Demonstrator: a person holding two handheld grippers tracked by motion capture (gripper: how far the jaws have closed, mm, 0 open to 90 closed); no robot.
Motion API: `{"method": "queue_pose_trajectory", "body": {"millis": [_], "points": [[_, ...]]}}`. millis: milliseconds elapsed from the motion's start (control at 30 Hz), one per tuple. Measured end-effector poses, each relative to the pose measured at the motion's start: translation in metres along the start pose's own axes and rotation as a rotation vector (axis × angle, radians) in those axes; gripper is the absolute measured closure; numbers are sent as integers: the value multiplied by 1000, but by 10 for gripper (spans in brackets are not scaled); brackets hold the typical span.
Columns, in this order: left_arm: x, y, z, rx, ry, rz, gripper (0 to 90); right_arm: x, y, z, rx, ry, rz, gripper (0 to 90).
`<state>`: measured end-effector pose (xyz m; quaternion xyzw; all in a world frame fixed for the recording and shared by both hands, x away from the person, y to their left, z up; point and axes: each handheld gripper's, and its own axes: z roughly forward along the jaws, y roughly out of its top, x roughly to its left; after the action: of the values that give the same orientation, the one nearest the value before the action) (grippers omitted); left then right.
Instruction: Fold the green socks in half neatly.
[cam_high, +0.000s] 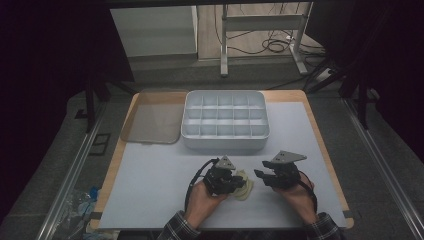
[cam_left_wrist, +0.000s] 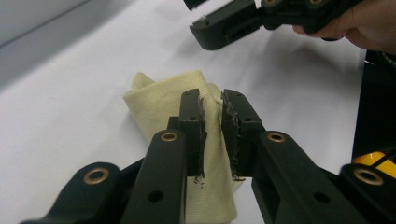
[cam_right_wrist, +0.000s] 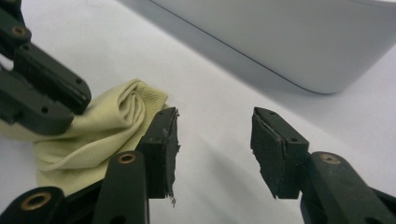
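Pale yellow folded cloth (cam_high: 245, 184) lies on white table mat (cam_high: 150, 190), near front edge, between both hands. Left gripper (cam_left_wrist: 212, 135) over cloth, jaws narrow, slim gap between pads, fabric seen through it; whether pads pinch cloth, cannot tell. Right gripper (cam_right_wrist: 212, 149) just beside cloth, jaws wide, nothing between. White compartment box (cam_high: 225, 121) farther back; translucent lid (cam_high: 151, 117) beside it.

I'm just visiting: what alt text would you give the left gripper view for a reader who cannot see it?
Two black jaws of the left claw stand nearly closed over a crumpled pale yellow woven cloth lying on a white tabletop. Whether they pinch it is unclear. Beyond, at the top, a hand holds the right claw above the table.
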<state>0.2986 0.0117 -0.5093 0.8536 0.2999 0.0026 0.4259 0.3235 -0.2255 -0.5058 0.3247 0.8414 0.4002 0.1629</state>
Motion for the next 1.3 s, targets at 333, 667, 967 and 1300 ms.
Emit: {"method": "queue_pose_trajectory", "body": {"millis": [333,667,967,1300], "points": [[-5,-3,13,16,-26,2,747,-2,-3,-2,-4,1,17,486],[-8,-6,15,8,-33,13,697,6,-1,-4,-33,55,22,464],[-8,-8,13,0,-41,27,646,17,0,1,-34,100,-1,446],[-10,-7,3,-20,-7,41,567,16,-6,10,-8,86,16,447]]}}
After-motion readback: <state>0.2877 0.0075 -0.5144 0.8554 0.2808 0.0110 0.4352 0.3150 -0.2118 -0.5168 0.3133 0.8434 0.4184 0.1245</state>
